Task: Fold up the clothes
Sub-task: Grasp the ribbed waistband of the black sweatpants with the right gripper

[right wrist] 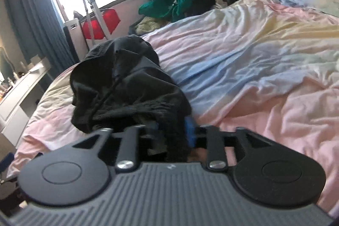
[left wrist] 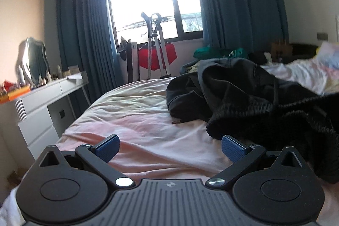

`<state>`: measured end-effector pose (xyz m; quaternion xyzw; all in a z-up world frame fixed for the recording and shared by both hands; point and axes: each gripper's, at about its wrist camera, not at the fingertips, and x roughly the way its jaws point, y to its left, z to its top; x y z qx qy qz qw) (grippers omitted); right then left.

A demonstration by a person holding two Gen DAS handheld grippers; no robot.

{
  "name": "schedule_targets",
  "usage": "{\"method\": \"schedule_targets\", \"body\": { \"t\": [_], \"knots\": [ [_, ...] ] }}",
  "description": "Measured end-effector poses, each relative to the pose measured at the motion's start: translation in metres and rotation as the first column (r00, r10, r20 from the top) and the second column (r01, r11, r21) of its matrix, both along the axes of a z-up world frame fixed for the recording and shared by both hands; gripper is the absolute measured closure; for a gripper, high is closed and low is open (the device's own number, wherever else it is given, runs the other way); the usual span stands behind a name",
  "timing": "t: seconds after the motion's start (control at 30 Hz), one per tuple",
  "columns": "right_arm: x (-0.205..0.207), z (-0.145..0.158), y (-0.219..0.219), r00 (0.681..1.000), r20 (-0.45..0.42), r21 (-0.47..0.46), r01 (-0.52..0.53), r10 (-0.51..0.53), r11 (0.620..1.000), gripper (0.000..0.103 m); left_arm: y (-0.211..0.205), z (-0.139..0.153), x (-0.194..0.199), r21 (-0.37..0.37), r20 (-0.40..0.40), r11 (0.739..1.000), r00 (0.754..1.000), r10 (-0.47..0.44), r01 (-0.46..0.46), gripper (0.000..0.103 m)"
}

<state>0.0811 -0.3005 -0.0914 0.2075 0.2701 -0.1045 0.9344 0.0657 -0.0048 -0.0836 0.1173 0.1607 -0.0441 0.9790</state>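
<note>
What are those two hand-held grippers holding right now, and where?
The right hand-held gripper pinches the black garment's near knitted edge. The left hand-held gripper is open, holding nothing.

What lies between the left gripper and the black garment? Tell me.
Only bare pink bedsheet, seen in the left wrist view. The open left gripper holds nothing; the black garment lies just ahead to its right.

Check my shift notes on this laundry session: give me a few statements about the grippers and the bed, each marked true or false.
1. The left gripper is open and holds nothing. True.
2. The right gripper is open over bare sheet. False: it is shut on the black garment.
3. The black garment lies neatly folded. False: it is a crumpled heap.
4. The bed sheet is pastel and wrinkled. True.
</note>
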Motion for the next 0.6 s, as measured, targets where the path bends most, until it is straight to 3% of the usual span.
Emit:
{"method": "schedule_targets", "body": {
  "t": [0.07, 0.17, 0.27, 0.3, 0.37, 0.5, 0.6],
  "knots": [
    [0.0, -0.017, -0.005, 0.997, -0.07, 0.074, -0.023, 0.028, 0.997, 0.052, -0.005, -0.004, 0.001, 0.016, -0.006, 1.0, 1.0, 0.0, 0.0, 0.0],
    [0.007, -0.044, -0.017, 0.986, -0.158, 0.275, 0.001, 0.044, 0.961, 0.052, -0.01, -0.007, 0.003, 0.029, -0.004, 1.0, 1.0, -0.002, 0.002, 0.0],
    [0.009, -0.053, -0.024, 0.987, -0.156, 0.366, 0.025, 0.034, 0.93, 0.053, -0.013, -0.01, 0.006, 0.037, -0.004, 0.999, 1.0, -0.008, 0.008, 0.0],
    [0.01, -0.052, -0.023, 0.988, -0.148, 0.365, 0.019, 0.038, 0.931, 0.06, -0.014, -0.011, 0.006, 0.04, -0.005, 0.999, 1.0, -0.01, 0.01, 0.0],
    [0.007, -0.038, -0.012, 0.994, -0.099, 0.285, -0.017, 0.047, 0.958, 0.082, -0.016, -0.014, 0.009, 0.05, -0.011, 0.999, 1.0, -0.013, 0.013, 0.0],
    [-0.011, 0.002, 0.01, 0.998, 0.065, 0.067, -0.032, 0.027, 0.997, 0.089, -0.019, -0.019, 0.009, 0.069, -0.013, 0.997, 1.0, -0.021, 0.022, 0.0],
    [-0.025, 0.031, 0.023, 0.981, 0.193, -0.118, 0.005, 0.018, 0.993, 0.089, -0.02, -0.02, 0.005, 0.088, -0.009, 0.995, 0.999, -0.044, 0.044, 0.0]
  ]
}}
